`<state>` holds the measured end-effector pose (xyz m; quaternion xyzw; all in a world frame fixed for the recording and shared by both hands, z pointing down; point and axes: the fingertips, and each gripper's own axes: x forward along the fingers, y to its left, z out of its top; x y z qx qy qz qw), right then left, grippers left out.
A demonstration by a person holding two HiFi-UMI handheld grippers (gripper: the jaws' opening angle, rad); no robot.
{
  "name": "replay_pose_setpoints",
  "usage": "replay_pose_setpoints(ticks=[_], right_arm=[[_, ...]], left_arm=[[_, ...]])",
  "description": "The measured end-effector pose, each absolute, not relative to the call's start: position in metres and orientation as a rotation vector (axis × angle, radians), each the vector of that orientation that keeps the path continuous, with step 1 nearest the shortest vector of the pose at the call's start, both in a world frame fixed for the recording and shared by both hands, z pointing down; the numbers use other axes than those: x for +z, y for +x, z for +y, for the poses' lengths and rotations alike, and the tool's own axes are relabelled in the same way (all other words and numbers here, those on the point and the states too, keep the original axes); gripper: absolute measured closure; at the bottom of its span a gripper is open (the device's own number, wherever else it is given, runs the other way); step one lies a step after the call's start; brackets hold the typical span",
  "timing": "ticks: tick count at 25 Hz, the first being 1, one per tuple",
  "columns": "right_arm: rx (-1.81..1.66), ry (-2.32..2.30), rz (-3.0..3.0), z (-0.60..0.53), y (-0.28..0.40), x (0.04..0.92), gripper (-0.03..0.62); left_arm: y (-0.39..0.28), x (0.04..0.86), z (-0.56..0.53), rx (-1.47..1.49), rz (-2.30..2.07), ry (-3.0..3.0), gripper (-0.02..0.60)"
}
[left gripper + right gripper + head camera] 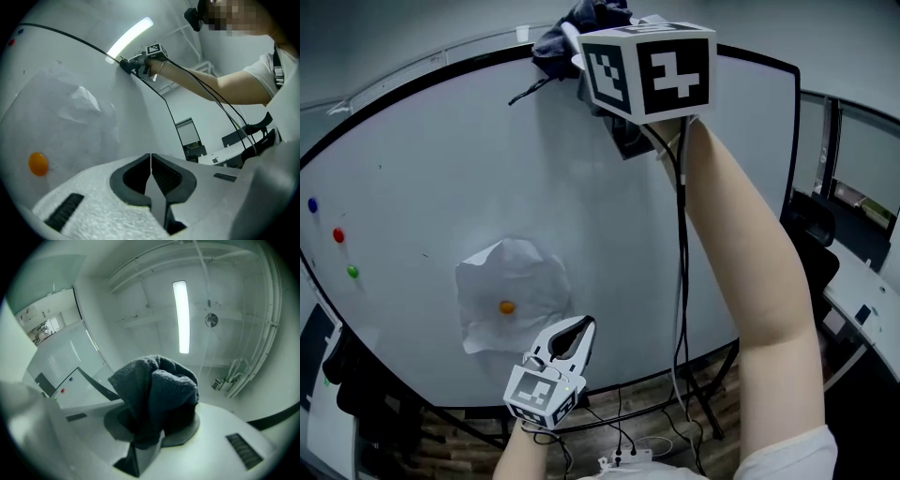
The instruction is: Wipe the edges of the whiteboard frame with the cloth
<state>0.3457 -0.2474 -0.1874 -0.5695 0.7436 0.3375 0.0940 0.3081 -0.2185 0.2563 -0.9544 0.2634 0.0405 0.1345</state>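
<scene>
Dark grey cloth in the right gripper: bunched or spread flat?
Bunched: the dark grey cloth bulges in folds from the right gripper.

Right arm extended upward, right claw clamped on the cloth. Left claw held low, jaws together, empty.

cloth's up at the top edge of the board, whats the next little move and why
Probably slide the right gripper sideways along the top frame, toward the person's left, pressing lightly. Its jaws are shut on the cloth, which already sits bunched at that edge, and the longer stretch of frame in view lies that way.
</scene>
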Motion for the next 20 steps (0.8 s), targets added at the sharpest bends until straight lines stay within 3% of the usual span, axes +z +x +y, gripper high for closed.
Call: replay_pose_setpoints(ticks=[20], right_arm=[[0.973, -1.821, 2.174, -0.229, 0.519, -0.19, 0.517]], left_arm=[[0.474, 0.253, -0.195, 0.19, 0.735, -2.815, 0.558]])
